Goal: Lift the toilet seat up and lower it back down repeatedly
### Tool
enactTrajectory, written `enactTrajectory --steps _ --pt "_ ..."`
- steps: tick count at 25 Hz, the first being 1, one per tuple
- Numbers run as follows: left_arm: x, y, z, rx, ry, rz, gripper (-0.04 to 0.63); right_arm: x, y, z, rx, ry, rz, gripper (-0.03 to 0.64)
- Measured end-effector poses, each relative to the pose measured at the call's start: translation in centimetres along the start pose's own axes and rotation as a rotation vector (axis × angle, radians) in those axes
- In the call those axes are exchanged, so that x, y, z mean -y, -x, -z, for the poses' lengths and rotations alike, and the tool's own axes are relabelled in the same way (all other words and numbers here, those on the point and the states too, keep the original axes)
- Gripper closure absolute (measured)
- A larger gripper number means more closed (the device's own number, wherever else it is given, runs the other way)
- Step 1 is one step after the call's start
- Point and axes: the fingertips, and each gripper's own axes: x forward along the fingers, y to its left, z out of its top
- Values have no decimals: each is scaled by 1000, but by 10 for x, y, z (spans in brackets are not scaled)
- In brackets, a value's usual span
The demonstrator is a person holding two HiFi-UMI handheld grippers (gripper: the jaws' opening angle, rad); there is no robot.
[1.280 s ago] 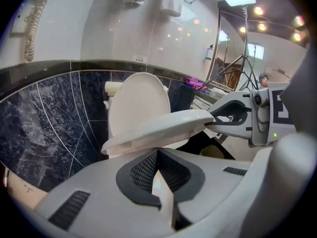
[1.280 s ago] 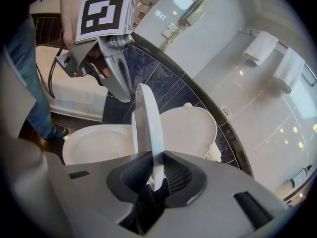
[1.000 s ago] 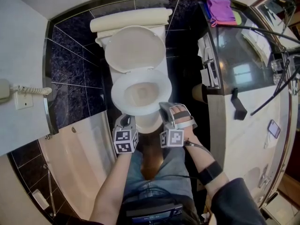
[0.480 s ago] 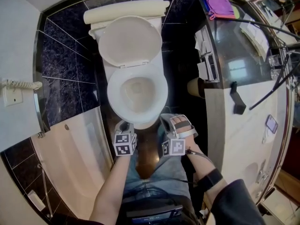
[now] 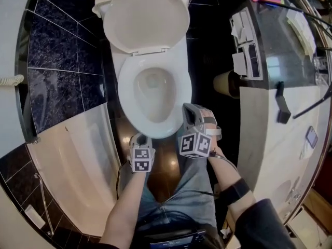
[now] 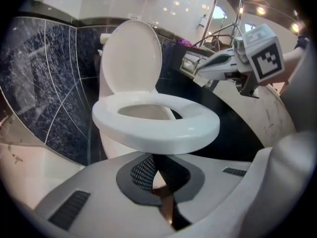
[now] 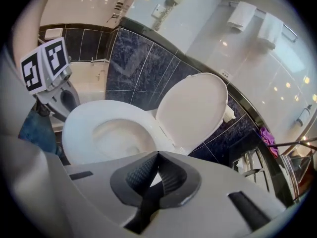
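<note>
At the front of the toilet, the toilet seat (image 5: 126, 100) lies flat on the bowl (image 5: 153, 93) with the lid (image 5: 147, 15) standing open at 12 o'clock. The left gripper (image 5: 139, 138) sits at about 7 o'clock of the seat ring and the right gripper (image 5: 189, 109) at about 4 o'clock. Both have their pads pressed together on nothing.

The step in hand looks like a reach for the seat's front lip before a lift. In the left gripper view the lip hangs just above the closed tips. They seem slightly short of it, though contact is hard to judge from here.

To do this well, slide the closed tips under the lip near 6 o'clock and raise it in an arc about the hinge (image 5: 150, 51) at 12 o'clock. Slow down before the seat meets the lid, then bring it down under control instead of letting it drop.

Both forearms come in from 6 o'clock of the head view. The grippers pitch steeply down towards the bowl, and the right one is canted to one side.
</note>
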Motion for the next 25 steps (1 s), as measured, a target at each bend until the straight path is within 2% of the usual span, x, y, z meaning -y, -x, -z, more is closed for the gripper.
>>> enactTrajectory --steps 3,8,10,13,16,25 --pt "-3 -23 31 -26 -4 1 595 -3 -21 13 -6 -48 10 600" --pt "-9 -55 85 -107 40 -1 595 -24 -46 44 -41 -90 3 600" --pt "-12 -58 93 -106 57 4 595 -35 -51 54 -55 -105 -8 600" --pt "-14 -70 79 -96 11 23 595 -49 -54 62 -71 -119 -21 600" --pt "-21 -70 64 -90 46 11 595 -55 -50 64 -88 -145 -25 600" --pt "-30 -17 -1 6 -8 -14 595 -25 -23 26 -47 -220 -7 600"
